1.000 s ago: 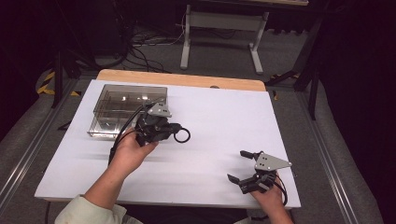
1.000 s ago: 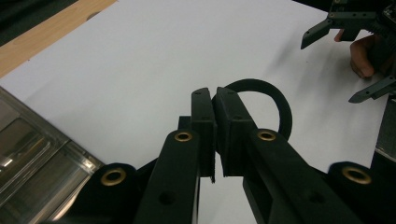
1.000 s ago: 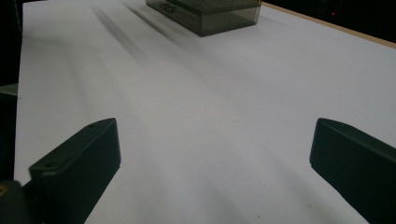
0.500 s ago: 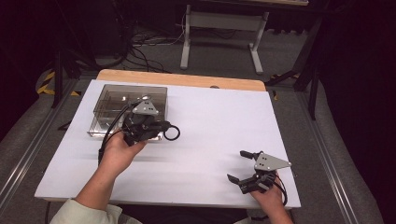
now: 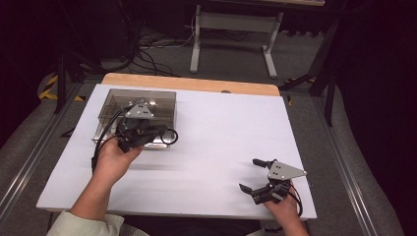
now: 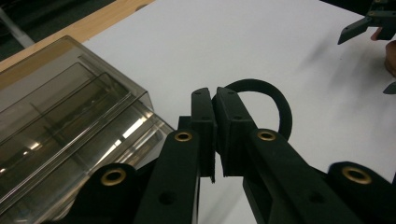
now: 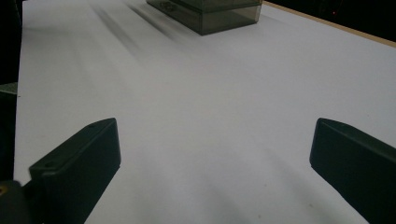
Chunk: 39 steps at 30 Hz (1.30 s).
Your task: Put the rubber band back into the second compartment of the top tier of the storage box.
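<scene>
Left gripper (image 6: 214, 140): jaws pinched black ring (image 6: 275, 100) beside clear compartment box (image 5: 147, 101). Right gripper (image 5: 255, 174): jaws spread, empty, on white table (image 5: 221, 132).

Counted on the tabletop (image 5: 221, 128): one clear smoked box (image 5: 147, 101) with inner dividers; the number of its compartments cannot be told. One black ring (image 5: 170, 136) is counted. Two tools are counted: one left tool (image 5: 160, 132) and one right tool (image 5: 252, 175). Two hands are counted, one left hand (image 5: 112, 158) and one right hand (image 5: 281, 206). One white tabletop is counted.
</scene>
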Available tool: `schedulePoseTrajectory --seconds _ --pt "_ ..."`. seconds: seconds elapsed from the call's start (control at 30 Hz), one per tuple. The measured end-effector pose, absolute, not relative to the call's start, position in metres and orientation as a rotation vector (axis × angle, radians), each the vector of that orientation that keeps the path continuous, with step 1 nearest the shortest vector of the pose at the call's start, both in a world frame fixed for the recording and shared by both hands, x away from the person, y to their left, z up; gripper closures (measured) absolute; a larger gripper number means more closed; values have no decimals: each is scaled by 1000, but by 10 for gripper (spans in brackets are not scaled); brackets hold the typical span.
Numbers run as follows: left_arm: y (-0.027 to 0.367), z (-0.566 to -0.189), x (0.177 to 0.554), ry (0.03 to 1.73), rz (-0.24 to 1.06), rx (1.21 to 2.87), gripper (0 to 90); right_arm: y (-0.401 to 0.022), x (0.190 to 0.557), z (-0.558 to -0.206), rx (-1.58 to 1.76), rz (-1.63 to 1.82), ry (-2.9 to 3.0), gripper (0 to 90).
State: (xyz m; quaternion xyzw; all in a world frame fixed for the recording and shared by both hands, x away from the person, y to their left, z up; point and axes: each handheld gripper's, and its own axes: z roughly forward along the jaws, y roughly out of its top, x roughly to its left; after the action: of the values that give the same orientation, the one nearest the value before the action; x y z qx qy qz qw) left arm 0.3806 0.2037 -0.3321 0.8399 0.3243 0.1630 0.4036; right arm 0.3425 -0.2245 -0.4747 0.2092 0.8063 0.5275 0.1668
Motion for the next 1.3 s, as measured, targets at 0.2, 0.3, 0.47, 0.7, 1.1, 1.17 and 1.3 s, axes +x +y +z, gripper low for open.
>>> schedulePoseTrajectory --seconds 0.2,0.3,0.47,0.7,1.1,1.17,1.3 --pt "216 -330 381 849 439 2108 863 -224 343 -475 595 1500 2294 25" --pt "221 -330 380 870 440 2107 863 -225 343 -475 594 1500 2293 25" --pt "229 -332 382 887 456 2104 863 -225 343 -475 595 1501 2293 25" --pt "242 -333 383 928 477 2100 862 -225 343 -475 597 1501 2295 25" --pt "261 -334 386 1016 506 2119 860 -225 343 -475 597 1501 2296 25" --pt "264 -335 388 1023 496 2126 860 -225 343 -475 597 1501 2297 25" --pt "268 -338 391 1043 493 2136 860 -225 343 -475 598 1501 2299 25"
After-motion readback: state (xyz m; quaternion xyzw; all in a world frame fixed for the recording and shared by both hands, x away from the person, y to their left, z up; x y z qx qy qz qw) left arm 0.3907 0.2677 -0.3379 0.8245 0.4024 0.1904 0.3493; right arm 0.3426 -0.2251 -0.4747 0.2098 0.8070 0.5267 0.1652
